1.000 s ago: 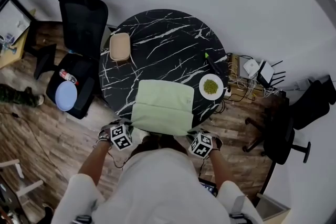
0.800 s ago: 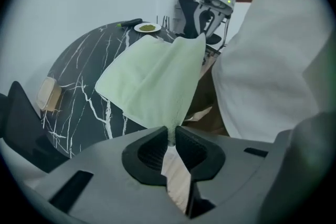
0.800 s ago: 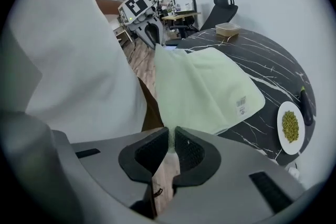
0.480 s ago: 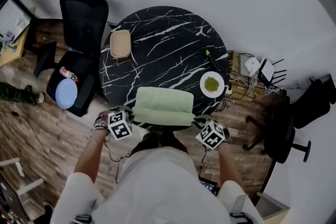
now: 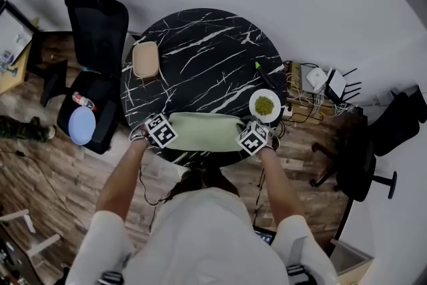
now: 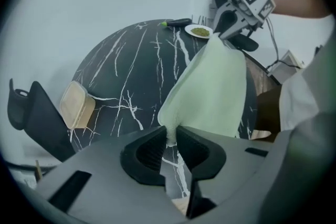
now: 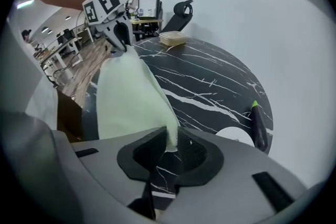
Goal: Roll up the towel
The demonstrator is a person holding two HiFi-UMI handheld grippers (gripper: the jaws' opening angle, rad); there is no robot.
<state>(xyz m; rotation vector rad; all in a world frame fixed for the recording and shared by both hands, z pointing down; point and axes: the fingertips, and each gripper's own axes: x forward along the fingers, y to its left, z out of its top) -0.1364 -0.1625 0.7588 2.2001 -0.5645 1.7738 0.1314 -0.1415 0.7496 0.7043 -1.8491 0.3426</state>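
A corner of the pale green towel (image 5: pixel 203 131) is being pinched by each tool. The jaws of the left tool (image 6: pixel 170 136) and the right tool (image 7: pixel 172 141) are nearly together and have just been opening slightly, with cloth between the pads. The towel is being stretched between them as a narrow band over the near part of the black marble tabletop (image 5: pixel 200 57). Beyond, a white plate (image 5: pixel 265 105) is being carried at the right and a tan box (image 5: pixel 145 60) at the left.
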